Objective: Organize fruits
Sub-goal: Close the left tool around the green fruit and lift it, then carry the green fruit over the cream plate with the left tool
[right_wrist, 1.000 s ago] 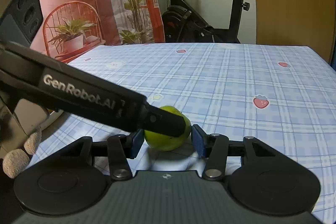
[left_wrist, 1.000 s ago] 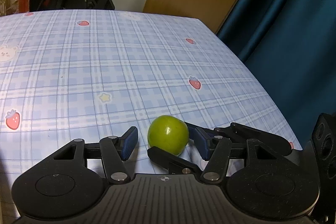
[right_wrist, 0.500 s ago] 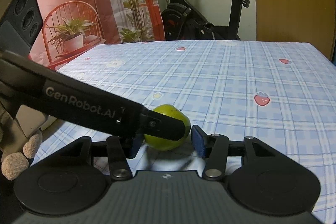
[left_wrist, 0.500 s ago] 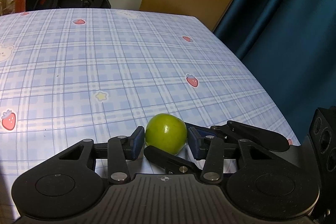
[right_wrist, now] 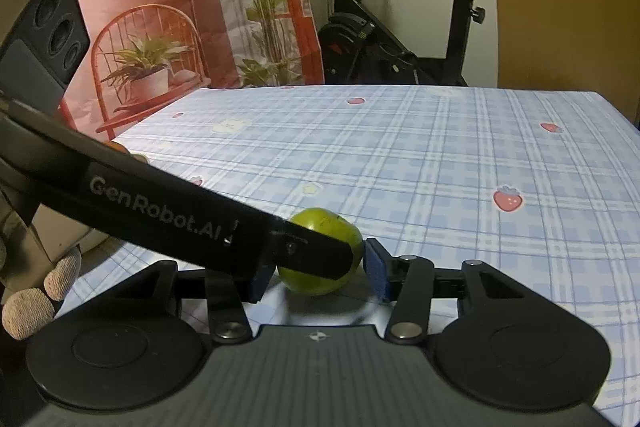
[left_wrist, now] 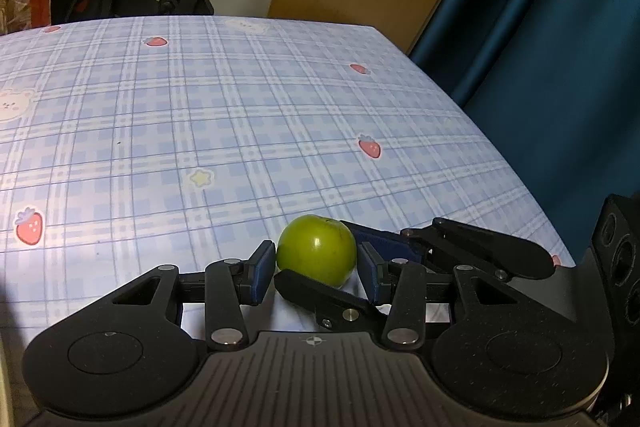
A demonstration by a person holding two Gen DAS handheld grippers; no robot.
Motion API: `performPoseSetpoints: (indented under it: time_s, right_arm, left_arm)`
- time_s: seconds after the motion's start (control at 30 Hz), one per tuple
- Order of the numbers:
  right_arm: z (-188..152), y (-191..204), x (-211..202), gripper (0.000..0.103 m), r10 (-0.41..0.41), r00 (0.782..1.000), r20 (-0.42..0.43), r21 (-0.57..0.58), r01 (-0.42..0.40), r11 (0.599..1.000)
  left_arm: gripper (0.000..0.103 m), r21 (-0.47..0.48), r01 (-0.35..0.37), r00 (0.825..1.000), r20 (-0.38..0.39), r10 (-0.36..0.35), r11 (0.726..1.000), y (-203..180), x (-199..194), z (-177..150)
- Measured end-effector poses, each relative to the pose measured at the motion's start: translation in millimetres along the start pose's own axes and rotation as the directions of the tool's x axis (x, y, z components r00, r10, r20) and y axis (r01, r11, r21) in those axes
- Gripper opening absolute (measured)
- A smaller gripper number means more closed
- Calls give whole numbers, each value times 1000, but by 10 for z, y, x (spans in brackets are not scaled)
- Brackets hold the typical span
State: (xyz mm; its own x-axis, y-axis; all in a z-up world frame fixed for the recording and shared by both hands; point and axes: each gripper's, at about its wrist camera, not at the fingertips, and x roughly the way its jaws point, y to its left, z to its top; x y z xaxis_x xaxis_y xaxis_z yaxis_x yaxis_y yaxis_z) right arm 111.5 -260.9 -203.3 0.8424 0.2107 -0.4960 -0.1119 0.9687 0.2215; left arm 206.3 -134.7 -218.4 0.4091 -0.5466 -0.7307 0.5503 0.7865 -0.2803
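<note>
A small, glossy green apple [left_wrist: 317, 250] with a dark stem dimple sits near the tabletop's [left_wrist: 224, 131] front edge, towards its right corner. The left gripper [left_wrist: 316, 269] has just closed narrow, pads against the apple's sides. The right gripper [right_wrist: 318, 273] clamps it too, crossing the left.
</note>
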Motion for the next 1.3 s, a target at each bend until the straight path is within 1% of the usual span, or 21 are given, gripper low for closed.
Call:
performPoseSetpoints:
  time_s: [0.13,0.37,0.57,0.77,0.9,1.1,1.3]
  right_arm:
    - [-7,98,5,50,-1,1000,3,-25,1,1000]
    - [-25,251,26,50,17,1000,-15,-56,-18,998]
    - [-47,387,56,50,13,1000,-23,-111,-15,994]
    - [-60,406,107,50,4,999,-39,-123,-9,992]
    - [-31,411,111,49,6,999,-44,-103,-11,995]
    - [89,460,76,49,32,999,-28,-87,-34,996]
    - [225,649,92,49,79,996,-37,-112,-82,990]
  left_arm:
    - [47,-5,-11,1000,5,11,1000,25,-58,-28]
    - [47,-21,-25,1000,7,25,999,113,-158,-121]
    - [46,-65,-8,1000,16,9,998,219,-209,-181]
    - [46,-75,-2,1000,24,4,997,260,-211,-212]
    - [46,-73,-4,999,31,6,997,244,-272,-231]
    - [46,-54,-37,997,68,40,998,237,-499,-224]
    - [46,-86,-59,992,111,69,995,365,-805,-266]
